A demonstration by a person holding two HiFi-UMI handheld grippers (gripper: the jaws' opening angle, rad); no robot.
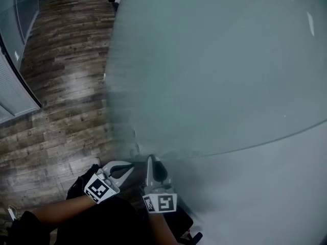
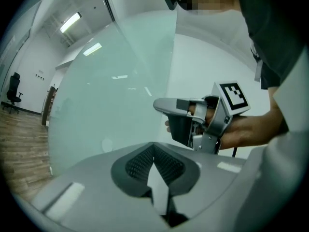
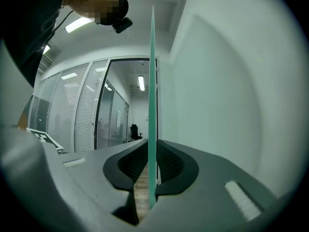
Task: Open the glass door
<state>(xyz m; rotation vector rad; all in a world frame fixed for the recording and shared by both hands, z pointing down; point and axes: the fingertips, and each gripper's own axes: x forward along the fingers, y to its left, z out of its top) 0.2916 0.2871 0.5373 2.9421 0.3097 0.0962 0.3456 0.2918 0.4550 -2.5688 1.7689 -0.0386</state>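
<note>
Wood-plank floor (image 1: 61, 86) runs beside the glass door (image 1: 214, 60); right gripper (image 3: 150, 151) seemingly pinches its edge to pull it, left gripper (image 2: 154, 151) closed, empty.

The glass door (image 1: 214, 60) and the white wall (image 1: 276, 203) beside it bar the way ahead, while open wooden floor (image 1: 66, 86) lies left.

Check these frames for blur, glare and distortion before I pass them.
Head view: dim, and the glass door smears into blur along its left edge. Left gripper view: ceiling lights show as bright patches on the glass, and straight lines bow. Right gripper view: the door edge is sharp, the frame corners black.
</note>
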